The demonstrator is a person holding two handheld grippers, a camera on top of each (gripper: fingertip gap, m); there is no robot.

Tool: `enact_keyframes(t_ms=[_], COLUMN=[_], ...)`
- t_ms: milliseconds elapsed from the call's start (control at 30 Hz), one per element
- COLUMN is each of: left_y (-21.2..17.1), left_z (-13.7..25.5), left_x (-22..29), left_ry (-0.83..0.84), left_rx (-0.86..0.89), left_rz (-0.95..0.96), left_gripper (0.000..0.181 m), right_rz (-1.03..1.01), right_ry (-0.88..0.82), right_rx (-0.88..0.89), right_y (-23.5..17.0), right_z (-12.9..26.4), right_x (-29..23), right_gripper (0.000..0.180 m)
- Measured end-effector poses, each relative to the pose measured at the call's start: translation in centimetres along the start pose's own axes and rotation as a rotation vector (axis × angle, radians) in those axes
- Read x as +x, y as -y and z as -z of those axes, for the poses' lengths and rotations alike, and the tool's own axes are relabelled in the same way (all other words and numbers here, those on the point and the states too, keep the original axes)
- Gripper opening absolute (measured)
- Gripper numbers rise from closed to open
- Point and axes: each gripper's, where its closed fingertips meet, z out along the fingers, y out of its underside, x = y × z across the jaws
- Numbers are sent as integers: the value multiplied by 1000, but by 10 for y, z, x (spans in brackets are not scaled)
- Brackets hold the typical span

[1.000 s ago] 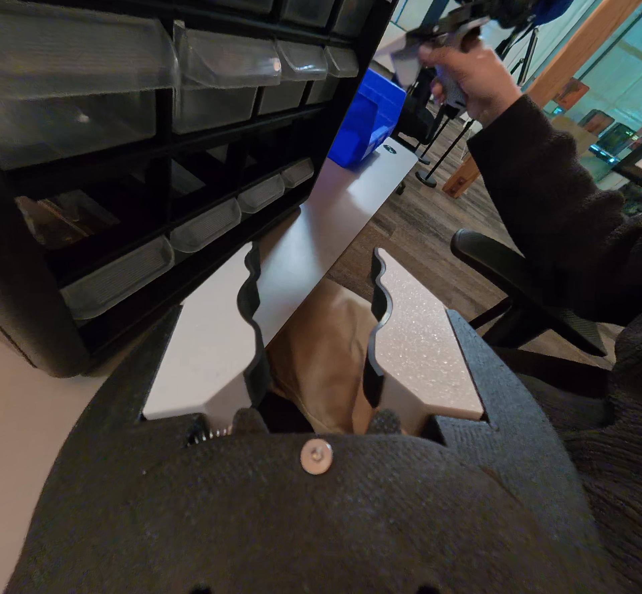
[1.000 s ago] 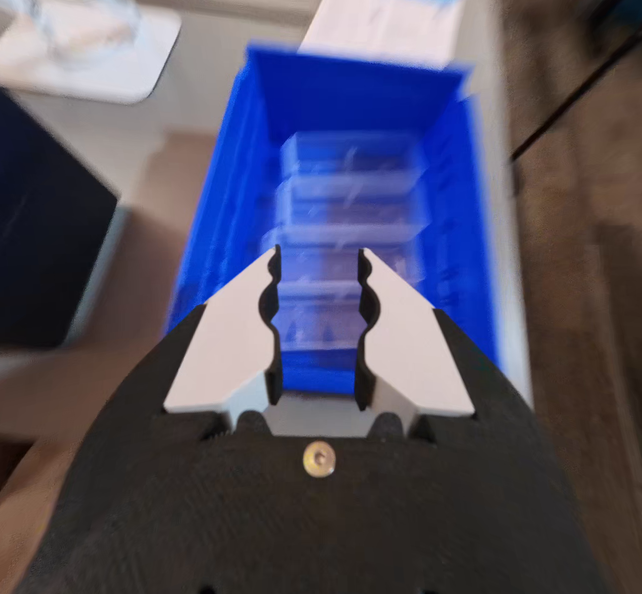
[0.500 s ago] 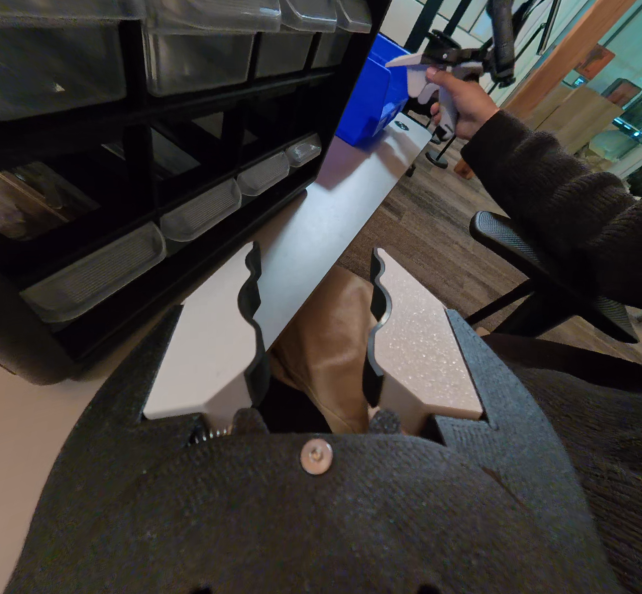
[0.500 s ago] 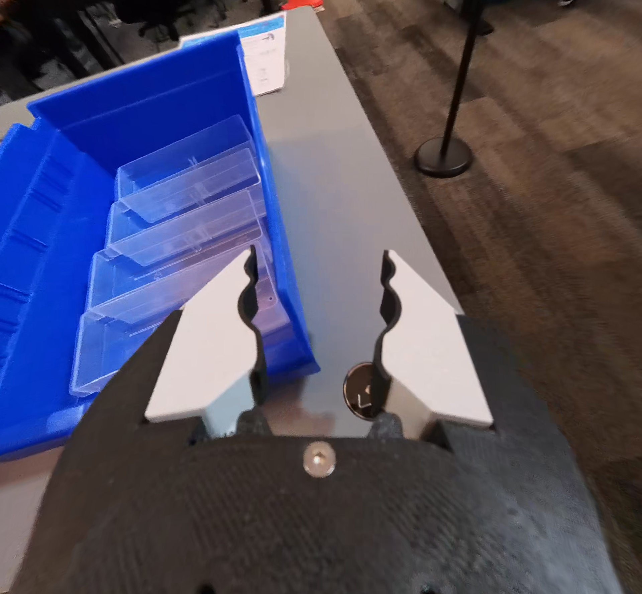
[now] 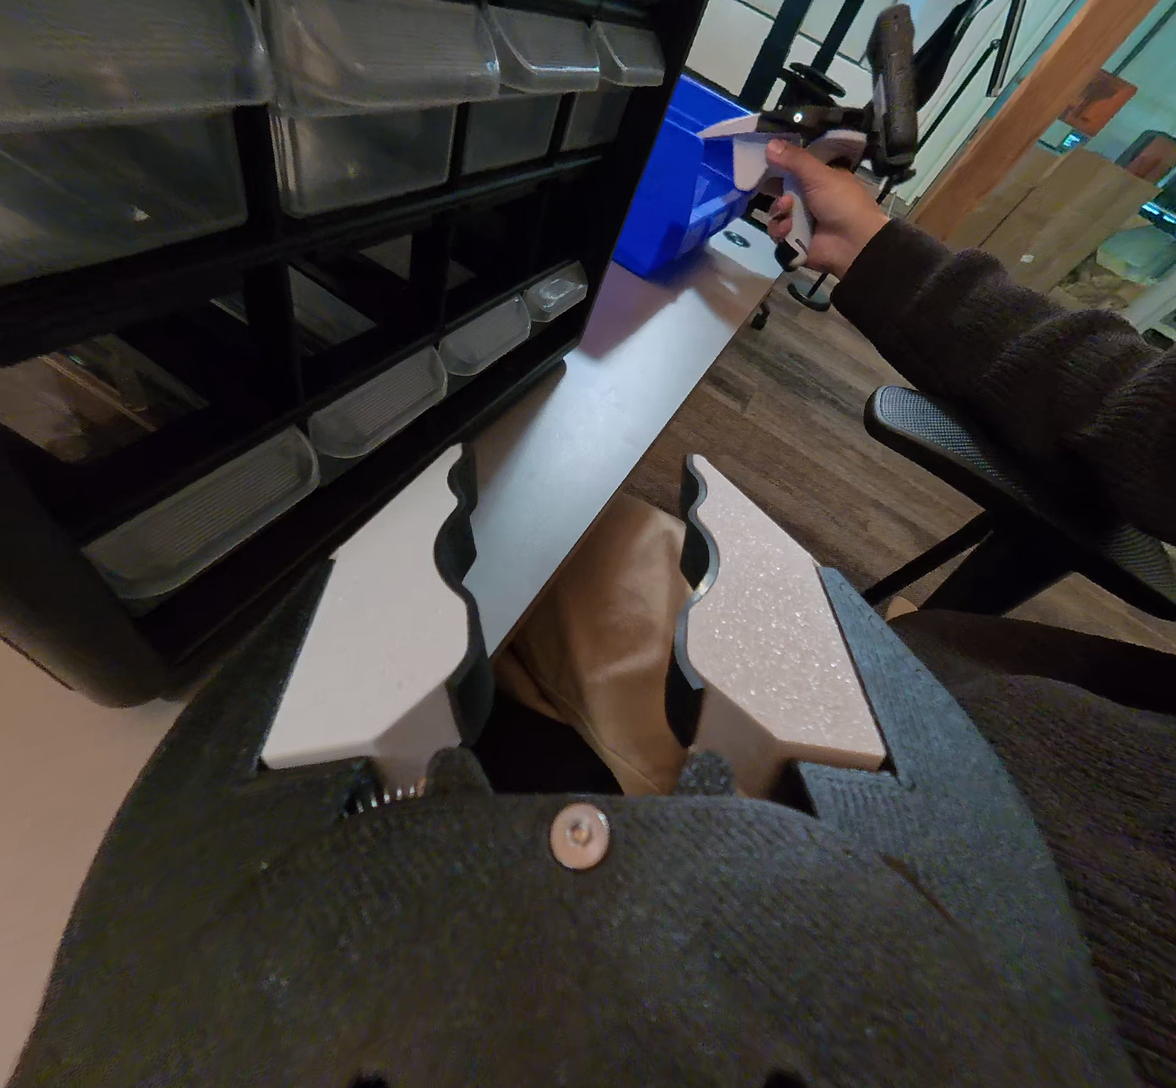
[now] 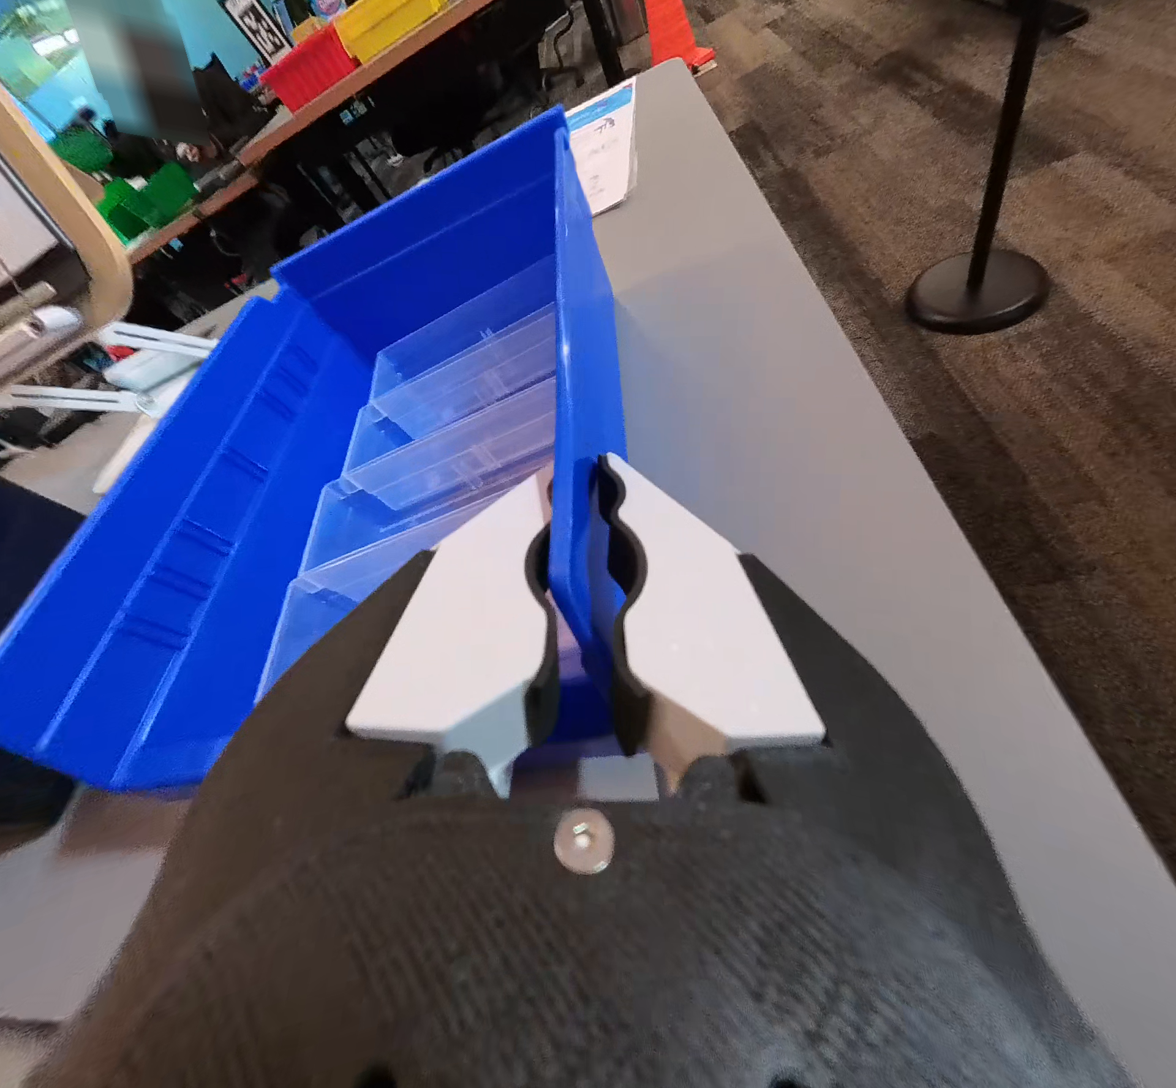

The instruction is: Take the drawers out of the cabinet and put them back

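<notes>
In the right wrist view the right gripper (image 6: 576, 472) is clamped on the right-hand side wall of a blue bin (image 6: 210, 484), one finger inside the bin and the other outside it. The bin sits on a grey table (image 6: 763, 421) and fills the left and centre of the frame; its long axis runs from the lower left up toward the upper centre. Four clear plastic drawers (image 6: 458, 414) lie inside it, packed one behind another along that axis and pressed against the gripped wall, each with its own long side set across the bin. A white card (image 6: 604, 157) stands just past the bin's far end. A black stanchion post (image 6: 999, 166) stands on the carpet at the upper right.

In the left wrist view the left gripper (image 5: 576, 472) hangs spread wide with nothing between its fingers, low over the table edge (image 5: 573, 453) at the frame's centre. The black cabinet (image 5: 643, 103) fills the upper left; its front faces right and down in the frame. Its upper rows hold clear drawers, and the row below the middle shows dark open slots (image 5: 356, 319). The bottom row holds drawers again. Beyond the cabinet, at the upper right, a hand (image 5: 821, 211) holds the other gripper against the blue bin.
</notes>
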Motion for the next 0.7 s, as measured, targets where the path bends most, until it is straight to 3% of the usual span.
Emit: enact_keyframes(t_ms=[433,700], left_y=[30,42], left_z=[21,40], left_x=[2,-3], left_ry=[-10,41], left_rx=[142,171], left_rz=[-9,-9], left_gripper=[52,53], right_rz=[-146,-177], right_ry=[5,65], right_rx=[118,219], right_y=[23,53], right_z=[36,54], right_x=[16,-3], right_gripper=[4,4])
